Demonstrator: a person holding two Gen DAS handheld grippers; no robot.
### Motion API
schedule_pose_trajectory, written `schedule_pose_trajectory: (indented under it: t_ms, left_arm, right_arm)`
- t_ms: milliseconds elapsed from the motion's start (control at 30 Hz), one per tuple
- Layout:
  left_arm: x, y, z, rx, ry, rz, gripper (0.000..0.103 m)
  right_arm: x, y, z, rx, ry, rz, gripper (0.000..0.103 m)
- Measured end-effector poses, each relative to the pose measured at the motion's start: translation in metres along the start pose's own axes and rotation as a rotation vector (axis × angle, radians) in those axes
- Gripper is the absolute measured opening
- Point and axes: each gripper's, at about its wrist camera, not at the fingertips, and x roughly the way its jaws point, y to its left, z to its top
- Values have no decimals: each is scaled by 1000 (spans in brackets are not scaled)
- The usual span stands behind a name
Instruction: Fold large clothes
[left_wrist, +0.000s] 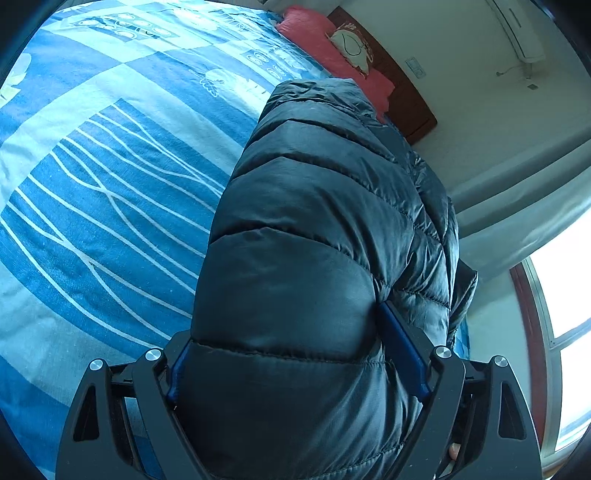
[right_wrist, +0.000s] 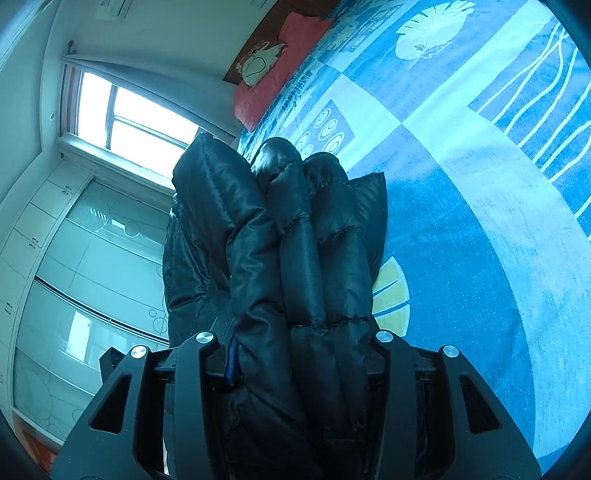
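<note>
A dark quilted puffer jacket (left_wrist: 306, 229) is bunched up above the blue patterned bedspread (left_wrist: 103, 177), gripped at two places. The left gripper (left_wrist: 295, 354) is clenched on a broad padded fold, its blue-padded fingers (left_wrist: 402, 347) pressed into the fabric on either side. The right gripper (right_wrist: 299, 354) grasps a thick bundle of several quilted layers, which stand up in ridges between its jaws. At the head of the bed lies a pink pillow (left_wrist: 332, 55) with a small pale cushion (left_wrist: 351, 46) on it, against a brown headboard (left_wrist: 410, 107). A bright window (right_wrist: 129, 118) and pale wardrobe doors (right_wrist: 74, 258) stand beside the bed.
</note>
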Motion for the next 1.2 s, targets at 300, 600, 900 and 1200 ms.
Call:
schedule_pose_trajectory:
  t_ms: [300,600,900,1200]
  left_arm:
    - [-11,3,4,-49,30,-46,86]
    - [-10,7,17,-117,80,-82,85]
    - [-37,10,6,-152,67,-86,85]
    - [-59,4,3,-72,-9,-36,85]
  right_arm:
    - [-4,9,4,-6,7,-38,55]
    - [-14,17,18,-39,13,-67,71]
    - [-21,23,30,-26,-17,-68,72]
    - [-16,18,31,37,-19,-101,71]
